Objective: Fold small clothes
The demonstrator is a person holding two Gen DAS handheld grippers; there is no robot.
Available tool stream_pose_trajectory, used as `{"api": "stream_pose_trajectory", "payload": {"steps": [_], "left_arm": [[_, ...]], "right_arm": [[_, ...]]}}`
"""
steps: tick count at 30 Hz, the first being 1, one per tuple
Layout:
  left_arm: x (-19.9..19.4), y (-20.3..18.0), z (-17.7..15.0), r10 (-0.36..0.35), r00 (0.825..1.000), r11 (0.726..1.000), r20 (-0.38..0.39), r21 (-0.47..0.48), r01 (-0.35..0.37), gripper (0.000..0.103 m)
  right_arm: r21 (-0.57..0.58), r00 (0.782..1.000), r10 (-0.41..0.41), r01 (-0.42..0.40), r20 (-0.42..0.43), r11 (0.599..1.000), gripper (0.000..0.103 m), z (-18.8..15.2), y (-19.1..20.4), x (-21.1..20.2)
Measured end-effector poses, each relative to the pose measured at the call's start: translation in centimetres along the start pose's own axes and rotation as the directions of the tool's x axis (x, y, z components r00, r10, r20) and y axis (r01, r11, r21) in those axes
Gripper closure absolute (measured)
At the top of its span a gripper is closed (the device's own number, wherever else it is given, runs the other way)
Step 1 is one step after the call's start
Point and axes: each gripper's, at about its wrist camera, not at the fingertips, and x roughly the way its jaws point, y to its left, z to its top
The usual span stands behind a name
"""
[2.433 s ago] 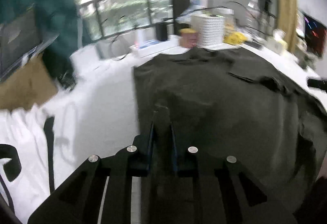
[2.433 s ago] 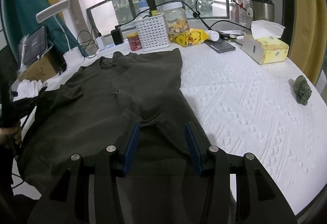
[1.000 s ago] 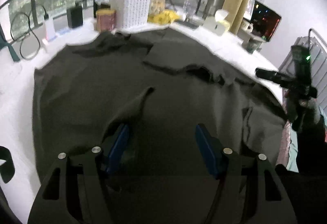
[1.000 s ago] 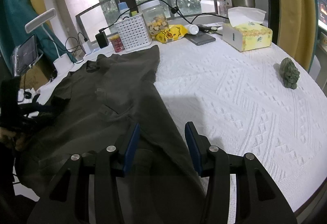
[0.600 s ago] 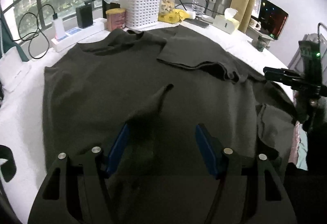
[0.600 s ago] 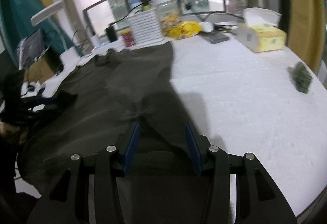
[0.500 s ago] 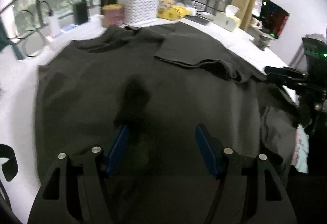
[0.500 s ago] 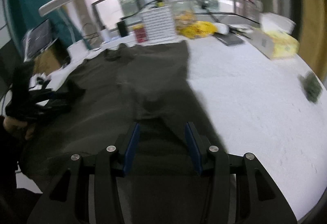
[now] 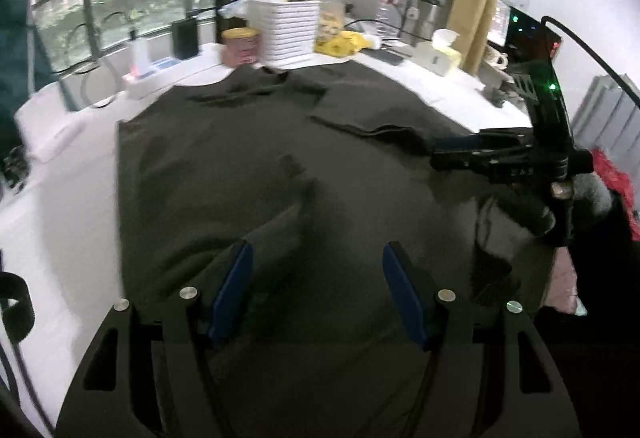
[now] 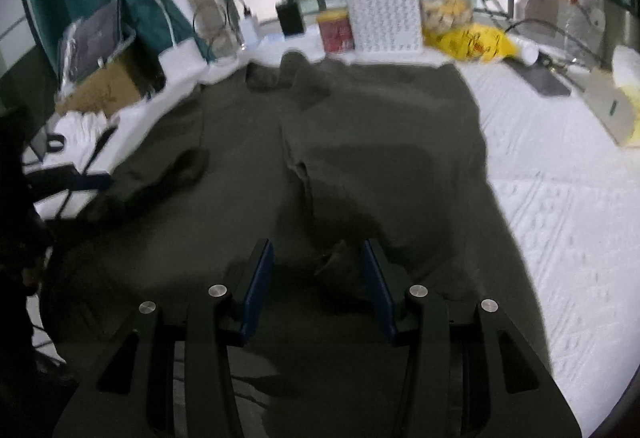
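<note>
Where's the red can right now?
In the right wrist view the red can stands at the table's far edge, just left of the white basket and beyond the dark shirt's collar end.

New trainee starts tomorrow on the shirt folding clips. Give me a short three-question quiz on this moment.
1. True or false: the left tongs are clamped on the dark shirt.
2. What stands directly beside the white basket? A) red can B) kettle C) shoe
3. Fill in: the right tongs hover over the ____.

Key: 1 false, both tongs are open; 2 A; 3 dark shirt.
</note>
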Motion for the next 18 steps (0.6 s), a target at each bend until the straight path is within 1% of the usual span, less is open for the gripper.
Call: {"api": "stream_pose_trajectory", "payload": {"steps": [4, 5, 6, 7, 9, 10, 14, 16, 18], "left_arm": [[0.7, 0.8, -1.1, 0.053, 0.999, 0.999, -0.012, 0.003, -0.053, 0.037], [1.0, 0.9, -1.2, 0.068, 0.998, 0.998, -0.017, 0.007, -0.068, 0.048], [1.3, 1.0, -1.4, 0.089, 0.996, 0.996, -0.027, 0.011, -0.088, 0.067], [1.4, 1.1, -1.5, 0.103, 0.994, 0.995, -0.037, 0.009, -0.103, 0.073], [1.5, 1.2, -1.9, 0.108, 0.993, 0.994, -0.038, 0.011, -0.108, 0.085], [1.4, 1.2, -2.0, 0.115, 0.993, 0.993, -0.039, 0.015, -0.115, 0.089], [0.2, 0.5, -2.0, 0.141, 0.990, 0.989, -0.001, 0.035, -0.141, 0.095], [-0.6, -0.1, -1.9, 0.132, 0.991, 0.990, 0.025, 0.048, -0.133, 0.095], [-1.0, -0.5, -1.8, 0.125, 0.992, 0.991, 0.033, 0.052, -0.127, 0.094]], "right_arm": [[-0.009, 1.000, 0.022, -0.022, -0.014, 1.000, 0.054, -0.4, 0.6, -0.7], [-0.017, 1.000, 0.021, -0.021, -0.012, 1.000, 0.054, -0.6, 0.8, -1.0], [-0.020, 1.000, 0.020, -0.020, -0.008, 1.000, 0.054, -0.9, 1.0, -1.3], [-0.020, 1.000, 0.017, -0.017, -0.003, 1.000, 0.054, -1.0, 1.0, -1.6], [-0.010, 1.000, 0.002, -0.002, 0.009, 1.000, 0.054, -1.5, 0.9, -2.4], [0.000, 1.000, -0.006, 0.006, 0.016, 1.000, 0.054, -1.7, 0.7, -2.7], [0.040, 0.998, -0.043, 0.042, 0.034, 0.998, 0.054, -2.4, -0.3, -4.0], [0.044, 0.998, -0.056, 0.054, 0.040, 0.998, 0.054, -2.7, -0.6, -4.5], [0.046, 0.997, -0.064, 0.062, 0.046, 0.997, 0.054, -3.0, -0.8, -5.1]]}}
